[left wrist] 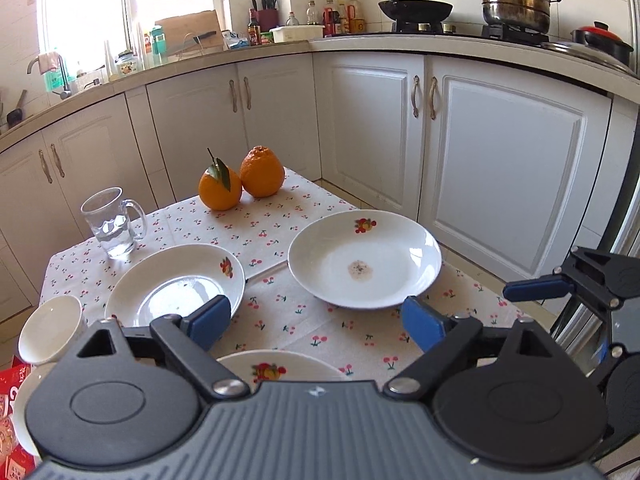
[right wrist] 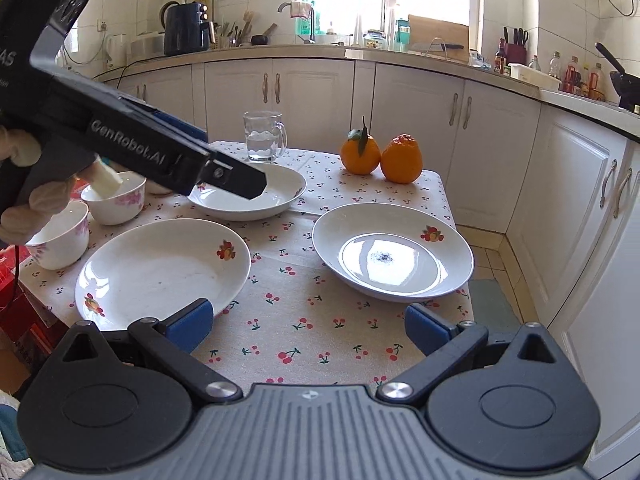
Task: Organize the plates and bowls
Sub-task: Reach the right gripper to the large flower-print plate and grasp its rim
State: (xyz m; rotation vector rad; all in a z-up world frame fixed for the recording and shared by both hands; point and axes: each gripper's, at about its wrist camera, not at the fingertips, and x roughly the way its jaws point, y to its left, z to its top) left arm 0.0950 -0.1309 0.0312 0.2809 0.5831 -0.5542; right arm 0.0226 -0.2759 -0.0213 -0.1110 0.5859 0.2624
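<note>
Both tools empty with jaws wide: your right tool (right wrist: 308, 326) has the stained plate (right wrist: 392, 252) just ahead at centre right, rim nearest its right finger, while left tool (left wrist: 316, 320) faces the other plates

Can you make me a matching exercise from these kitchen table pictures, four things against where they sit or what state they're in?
Things:
1. glass mug
2. two oranges
3. plate with the dark speck patch
4. left gripper

States:
a. at the table's right edge
b. open, holding nothing
c. part full of water
d. side by side at the far edge

Pairs: 1-c, 2-d, 3-a, 4-b
</note>
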